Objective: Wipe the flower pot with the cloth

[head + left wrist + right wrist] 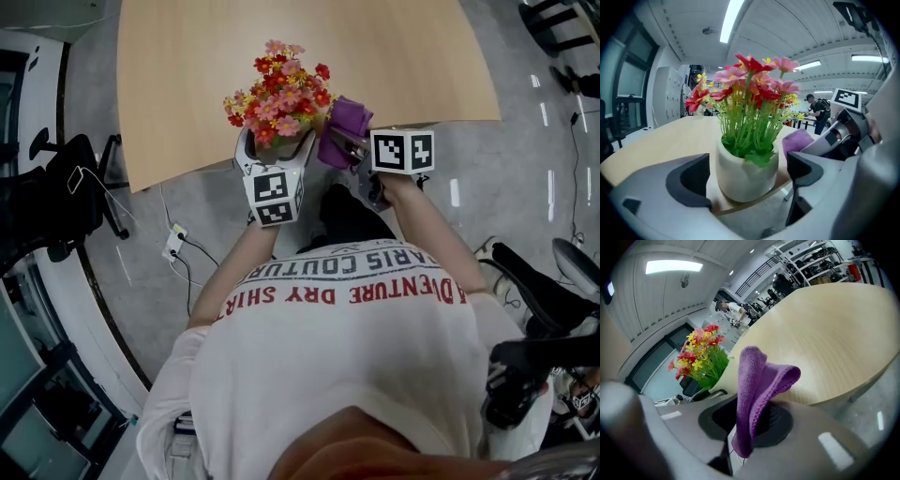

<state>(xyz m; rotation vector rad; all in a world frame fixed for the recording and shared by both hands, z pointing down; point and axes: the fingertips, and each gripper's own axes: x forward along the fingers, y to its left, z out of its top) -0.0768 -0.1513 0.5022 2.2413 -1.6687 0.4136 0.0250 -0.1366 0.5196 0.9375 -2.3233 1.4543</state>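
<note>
The pot, small, white and rounded, stands upright at the very near edge of the worktop, with a bunch of red, pink and yellow flowers rising from it. The left tool is open and straddles the pot, one jaw on each side of its belly with a sliver of gap showing at both, so it frames the pot rather than clamps it. The right tool is closed on the purple cloth, pinching it low so that a folded loop stands up past the jaws. That loop sits just right of the pot, and whether it touches the pot cannot be told. The pot looks smooth, hard and probably light, with the flowers making it top-heavy. A sideways wipe could slide or tip it off the near edge, so it is best steadied at the widest part of the belly, below the rim and clear of the stems. The cloth is soft and limp. Its free loop will fold round the curve, but a firm pinch is needed to stop it dragging out.
</note>
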